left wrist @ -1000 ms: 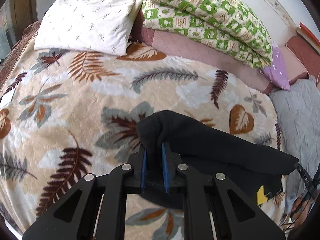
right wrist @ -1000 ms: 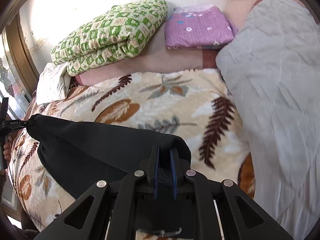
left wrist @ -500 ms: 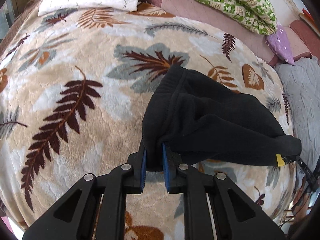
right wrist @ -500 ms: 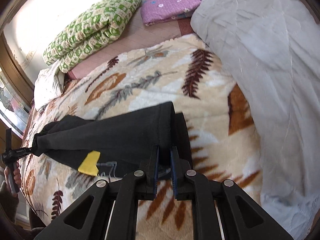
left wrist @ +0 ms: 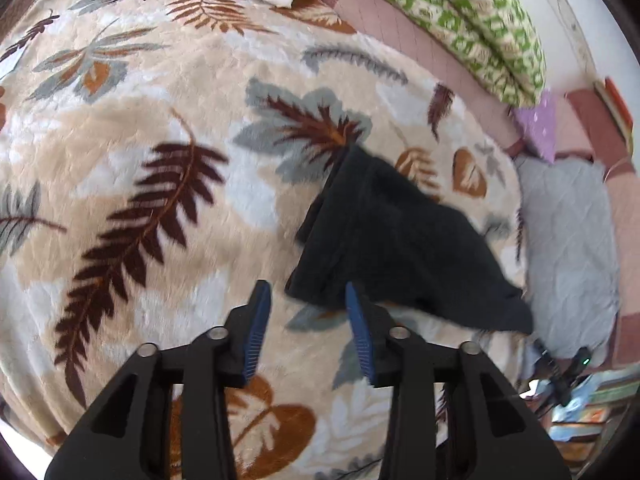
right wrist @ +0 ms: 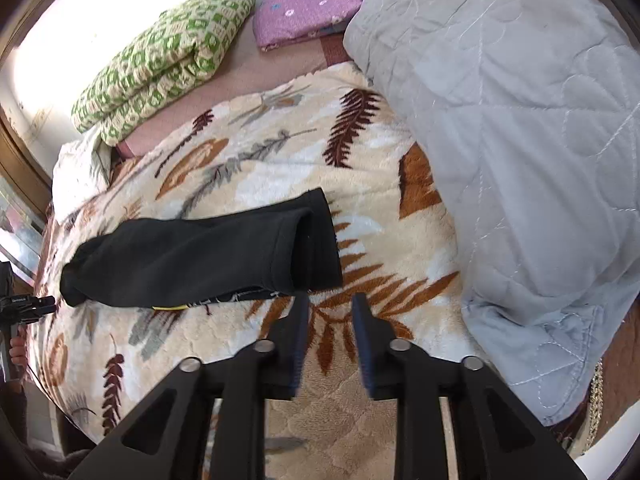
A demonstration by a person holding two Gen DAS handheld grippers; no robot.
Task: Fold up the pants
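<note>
The bed [right wrist: 248, 80] is covered by a leaf-patterned blanket [left wrist: 160, 184]; black pants [right wrist: 208, 252] are laid folded near its middle.

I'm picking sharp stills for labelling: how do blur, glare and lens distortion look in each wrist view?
Left wrist view: motion blur smears the leaf-print blanket and the black pants, and the fisheye bulges the bed. Right wrist view: sharper on the pants, with a blown-out wall at upper left and dark corner vignetting.

Daylight is washing a white wall [right wrist: 72, 12] at eleven o'clock, a leaf-print blanket [left wrist: 132, 184] covering the bed.
</note>
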